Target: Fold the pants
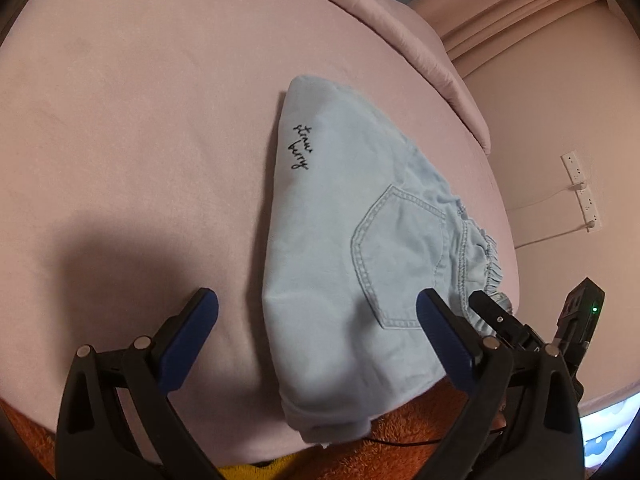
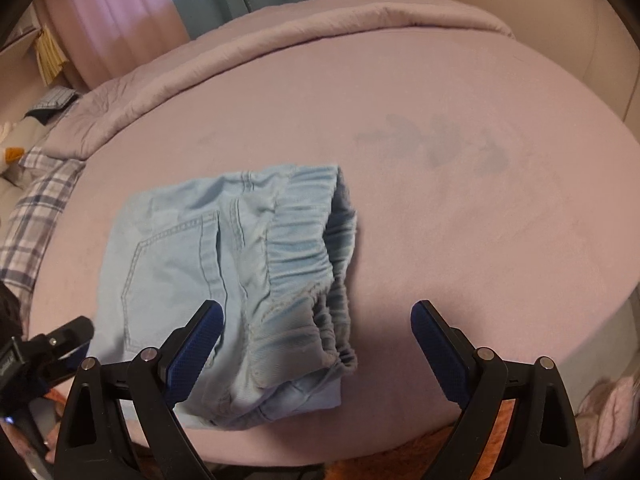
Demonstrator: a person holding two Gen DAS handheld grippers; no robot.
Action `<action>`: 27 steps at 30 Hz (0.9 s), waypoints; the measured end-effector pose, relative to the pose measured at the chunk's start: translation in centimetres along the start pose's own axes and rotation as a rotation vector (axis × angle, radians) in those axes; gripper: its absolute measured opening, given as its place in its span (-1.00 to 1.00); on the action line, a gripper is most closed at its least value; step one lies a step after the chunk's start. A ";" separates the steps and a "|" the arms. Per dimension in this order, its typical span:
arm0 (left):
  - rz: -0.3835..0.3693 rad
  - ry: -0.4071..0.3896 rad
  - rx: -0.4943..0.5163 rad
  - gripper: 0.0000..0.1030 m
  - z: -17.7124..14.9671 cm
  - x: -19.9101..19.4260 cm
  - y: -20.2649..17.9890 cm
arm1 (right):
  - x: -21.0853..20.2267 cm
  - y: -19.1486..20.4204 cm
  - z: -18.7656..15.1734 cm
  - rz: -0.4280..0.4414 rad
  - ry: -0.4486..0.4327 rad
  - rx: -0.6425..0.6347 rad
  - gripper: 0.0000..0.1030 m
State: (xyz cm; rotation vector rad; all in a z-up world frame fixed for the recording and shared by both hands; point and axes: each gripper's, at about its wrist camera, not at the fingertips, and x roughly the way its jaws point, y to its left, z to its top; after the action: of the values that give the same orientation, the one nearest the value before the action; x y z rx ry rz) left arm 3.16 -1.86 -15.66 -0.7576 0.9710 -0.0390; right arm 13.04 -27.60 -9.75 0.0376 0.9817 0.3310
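Light blue denim pants (image 1: 352, 240) sit folded in a compact bundle at the near edge of my pink bed (image 1: 140, 140). Both my claws hang over the pants' near end, left (image 1: 318, 312) and right (image 2: 316, 320), spread wide, holding nothing.

A pink bed sheet (image 2: 460, 200) fills the middle of the frame. A folded quilt (image 2: 240, 52) lies above it, a plaid pillow (image 2: 36, 208) at the left, and curtains (image 2: 120, 12) at the upper left. White power strips (image 1: 580, 188) hang on the wall at the right.
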 end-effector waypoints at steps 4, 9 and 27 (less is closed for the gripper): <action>-0.014 -0.006 0.034 0.92 0.5 0.5 -0.2 | 0.8 -0.4 0.1 -0.057 0.009 -0.014 0.83; -0.051 0.000 0.025 0.91 0.8 0.9 -0.1 | 2.0 -0.7 0.3 0.065 0.057 0.013 0.83; -0.139 0.071 -0.066 -0.49 1.7 1.8 0.7 | 1.7 1.9 0.9 0.113 0.012 -0.096 -0.31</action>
State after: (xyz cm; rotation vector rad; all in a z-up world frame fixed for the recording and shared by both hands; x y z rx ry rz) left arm 5.34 -1.02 -16.83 -0.8891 0.9896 -0.1563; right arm 14.20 -25.23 -10.30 0.0034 0.9763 0.4821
